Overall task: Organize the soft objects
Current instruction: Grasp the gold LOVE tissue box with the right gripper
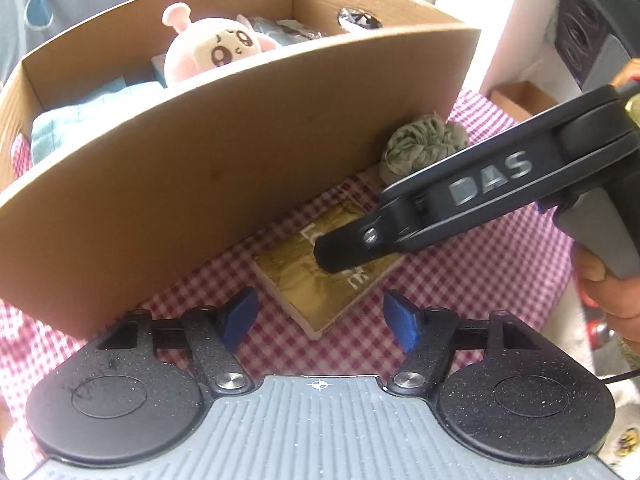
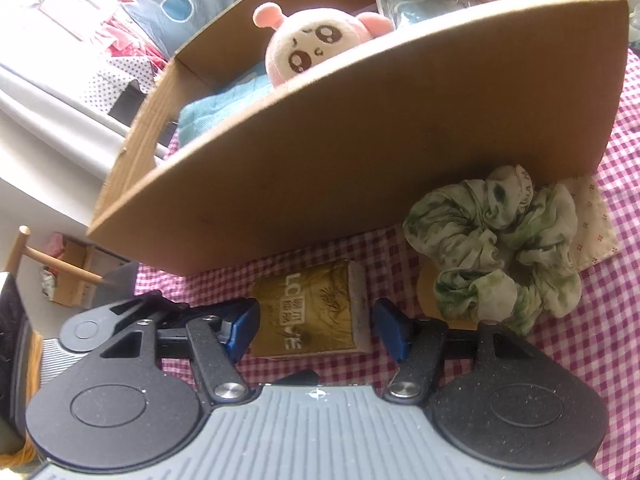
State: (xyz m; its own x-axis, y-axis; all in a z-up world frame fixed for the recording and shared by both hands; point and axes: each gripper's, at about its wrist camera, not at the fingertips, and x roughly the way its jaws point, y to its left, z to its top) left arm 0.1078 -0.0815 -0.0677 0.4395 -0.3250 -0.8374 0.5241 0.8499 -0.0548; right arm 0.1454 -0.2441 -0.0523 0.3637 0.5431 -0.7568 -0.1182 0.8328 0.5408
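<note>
A gold tissue pack [image 1: 316, 280] [image 2: 316, 312] lies on the pink checked cloth in front of a cardboard box [image 1: 200, 168] [image 2: 360, 160]. My right gripper [image 2: 318, 330] straddles the pack, a blue pad close against each side, with no squeeze visible. In the left wrist view one of its fingers [image 1: 344, 252] lies across the pack. My left gripper [image 1: 320, 320] is open, with the pack's near corner between its pads. A green scrunchie [image 1: 420, 148] [image 2: 492, 248] rests to the right by the box wall.
Inside the box sit a pink plush toy [image 1: 212, 48] [image 2: 316, 48] and a folded blue cloth [image 1: 80, 120] [image 2: 216, 108]. A floral fabric piece [image 2: 592, 216] lies behind the scrunchie. A hand [image 1: 608, 292] holds the right gripper's handle.
</note>
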